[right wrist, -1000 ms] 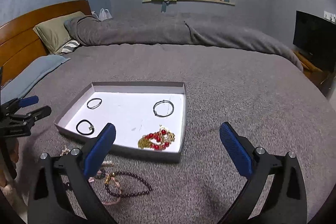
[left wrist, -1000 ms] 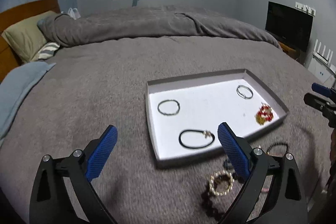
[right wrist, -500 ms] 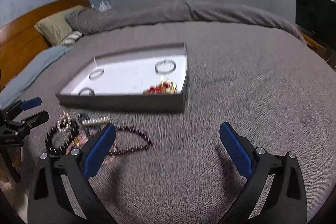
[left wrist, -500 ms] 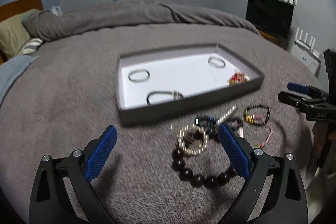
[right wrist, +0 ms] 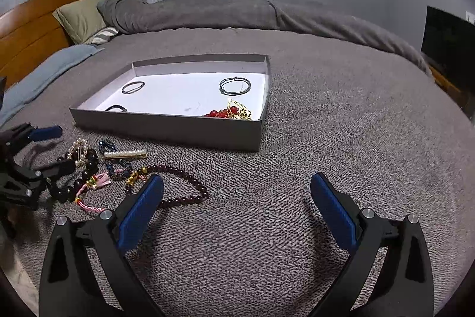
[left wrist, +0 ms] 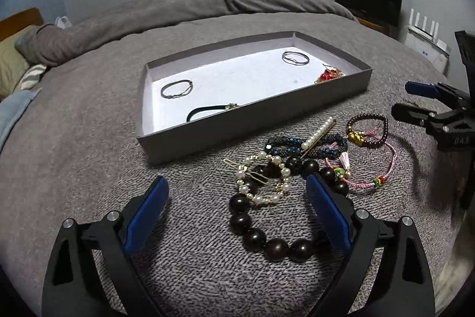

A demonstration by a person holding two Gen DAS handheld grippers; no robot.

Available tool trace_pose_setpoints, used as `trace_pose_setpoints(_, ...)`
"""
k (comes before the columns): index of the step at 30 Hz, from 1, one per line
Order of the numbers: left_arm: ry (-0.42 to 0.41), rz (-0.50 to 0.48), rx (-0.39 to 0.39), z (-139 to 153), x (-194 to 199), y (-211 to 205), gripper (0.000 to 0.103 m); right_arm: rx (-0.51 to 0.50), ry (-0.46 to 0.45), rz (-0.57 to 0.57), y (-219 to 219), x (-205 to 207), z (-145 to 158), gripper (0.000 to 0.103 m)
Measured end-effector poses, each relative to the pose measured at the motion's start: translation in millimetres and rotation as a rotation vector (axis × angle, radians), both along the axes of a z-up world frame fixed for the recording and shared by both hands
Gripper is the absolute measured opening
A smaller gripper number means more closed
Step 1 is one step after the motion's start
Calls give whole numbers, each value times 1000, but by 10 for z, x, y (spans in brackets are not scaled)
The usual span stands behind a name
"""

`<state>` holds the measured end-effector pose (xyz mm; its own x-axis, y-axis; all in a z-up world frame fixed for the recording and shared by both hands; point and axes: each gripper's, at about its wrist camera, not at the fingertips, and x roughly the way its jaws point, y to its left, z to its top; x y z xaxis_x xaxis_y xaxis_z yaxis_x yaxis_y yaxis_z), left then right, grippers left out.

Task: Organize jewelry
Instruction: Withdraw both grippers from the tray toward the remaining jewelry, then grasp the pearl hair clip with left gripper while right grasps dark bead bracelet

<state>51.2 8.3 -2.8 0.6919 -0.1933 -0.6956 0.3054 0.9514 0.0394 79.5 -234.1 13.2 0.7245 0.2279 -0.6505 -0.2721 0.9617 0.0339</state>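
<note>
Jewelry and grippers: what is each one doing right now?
Left hand-held gripper: open, empty, over the pile.
Right hand-held gripper: open, empty.
Tray: open, partly filled.
Red and gold piece: in tray.
Big dark bead bracelet: on blanket.
Pearl clip: on blanket.

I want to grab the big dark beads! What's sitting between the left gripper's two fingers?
In the left wrist view, the open left gripper frames the big dark bead bracelet with a pearl bracelet on it.

The tray (left wrist: 255, 121) sits on the bed (left wrist: 89, 138) at frame centre in the left wrist view. Inside it — four pieces, one toward each corner. The loose jewelry pile (left wrist: 297, 168) lies on the bed below the tray, at lower right centre.
</note>
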Motion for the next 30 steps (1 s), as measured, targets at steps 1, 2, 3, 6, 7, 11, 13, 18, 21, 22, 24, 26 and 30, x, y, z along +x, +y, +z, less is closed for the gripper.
trace_pose_setpoints(1,0,-2,-1,-4,2,-6,93,6,1,-1,-13,3,4,98)
trace_pose_setpoints(2,1,-5,-3,-7,3,-10,93,10,1,-3,-29,7,6,98)
trace_pose_setpoints(3,3,-7,-5,-11,9,-12,92,12,0,-5,-35,10,11,98)
trace_pose_setpoints(6,14,-13,-12,-25,34,-14,81,23,7,-4,-49,20,10,98)
trace_pose_setpoints(7,20,-16,-14,-33,49,-23,74,24,8,-4,-49,20,10,98)
trace_pose_setpoints(11,42,-31,-25,-64,68,-10,64,20,3,7,-30,8,21,98)
trace_pose_setpoints(13,39,-43,-28,-63,54,-20,59,15,7,10,-12,8,14,98)
trace_pose_setpoints(18,46,-64,-19,-86,59,-69,52,13,9,14,12,0,11,98)
trace_pose_setpoints(21,41,-57,-32,-67,70,-56,52,12,11,16,21,-1,3,98)
trace_pose_setpoints(22,41,-56,-34,-64,79,-56,52,14,13,16,24,1,1,98)
trace_pose_setpoints(24,50,-61,-37,-75,97,-62,48,17,18,19,26,0,-3,98)
trace_pose_setpoints(26,54,-71,-39,-79,99,-72,43,13,18,23,41,-1,-6,98)
trace_pose_setpoints(30,45,-72,-41,-68,87,-71,40,9,15,34,61,-12,-4,98)
